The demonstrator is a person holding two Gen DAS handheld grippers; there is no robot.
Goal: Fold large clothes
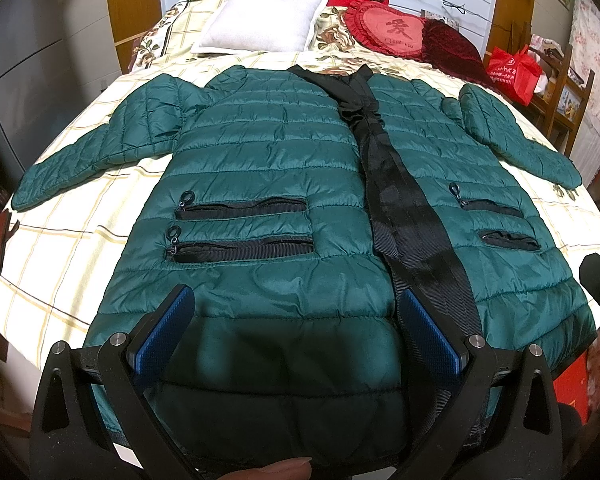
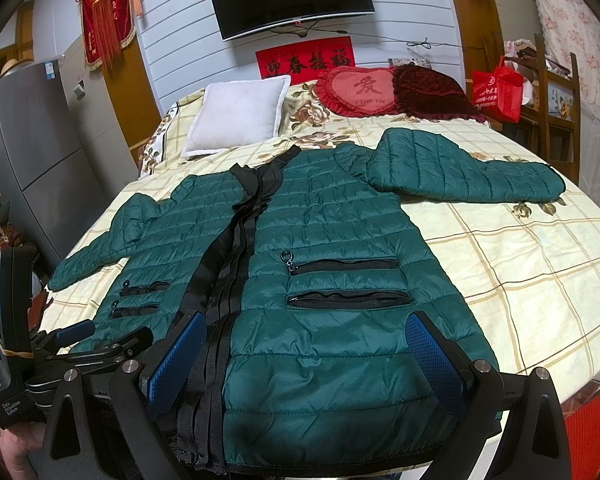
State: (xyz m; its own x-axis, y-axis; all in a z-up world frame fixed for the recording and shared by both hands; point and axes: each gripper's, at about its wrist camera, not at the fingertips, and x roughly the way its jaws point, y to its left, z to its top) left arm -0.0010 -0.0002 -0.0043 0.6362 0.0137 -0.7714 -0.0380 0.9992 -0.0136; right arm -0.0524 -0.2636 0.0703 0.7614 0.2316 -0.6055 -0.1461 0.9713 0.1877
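The green jacket (image 1: 268, 168) lies flat, front up, on the bed (image 1: 80, 248). The left gripper (image 1: 296, 320) and right gripper (image 2: 302, 344) hover level over the jacket's hem, fingers spread wide, holding nothing.

Jacket (image 1: 276, 168) hem hidden behind left claw (image 1: 296, 332), cut off below.

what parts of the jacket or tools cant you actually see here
- Jacket hem: left wrist view, hidden behind the left tool and cut by the bottom edge.
- Hem again: right wrist view, covered by the right tool.
- Right tool in left wrist view: only a sliver at the right edge.
- Jacket's back: against the bed.
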